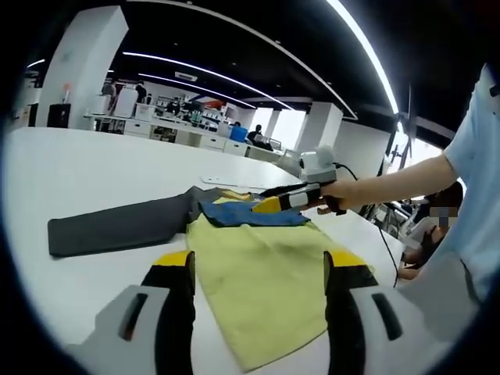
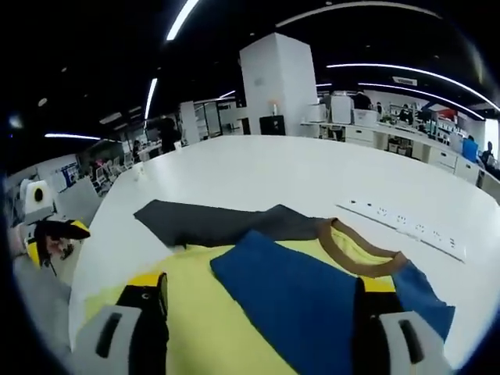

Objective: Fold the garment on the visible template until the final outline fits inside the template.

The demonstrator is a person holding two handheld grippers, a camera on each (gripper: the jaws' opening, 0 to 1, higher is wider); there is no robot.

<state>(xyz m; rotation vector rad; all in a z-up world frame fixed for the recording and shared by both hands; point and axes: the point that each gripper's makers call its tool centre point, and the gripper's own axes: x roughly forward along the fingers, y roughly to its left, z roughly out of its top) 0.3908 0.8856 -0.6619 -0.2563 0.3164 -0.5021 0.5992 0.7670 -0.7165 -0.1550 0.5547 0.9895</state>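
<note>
Clearly soft and light, the garment [image 1: 266,289] lies flat on the worktop [image 1: 94,172]; both grippers' jaws gape empty over it; pinch its grey sleeve [image 1: 117,226] by the cuff.

One garment [image 1: 262,285] lies on one white table [image 1: 78,172]; it has one yellow body, one dark grey sleeve [image 1: 117,225] stretching left, one blue sleeve [image 2: 312,301] folded across the chest, and one brown collar [image 2: 355,254]. Two grippers are counted: the left gripper [image 1: 258,273] at the near edge and the right gripper [image 2: 258,301] over the blue sleeve. One white strip [image 2: 402,226] lies on the far right of the table. One white pillar [image 2: 277,86] rises beyond the table.
</note>
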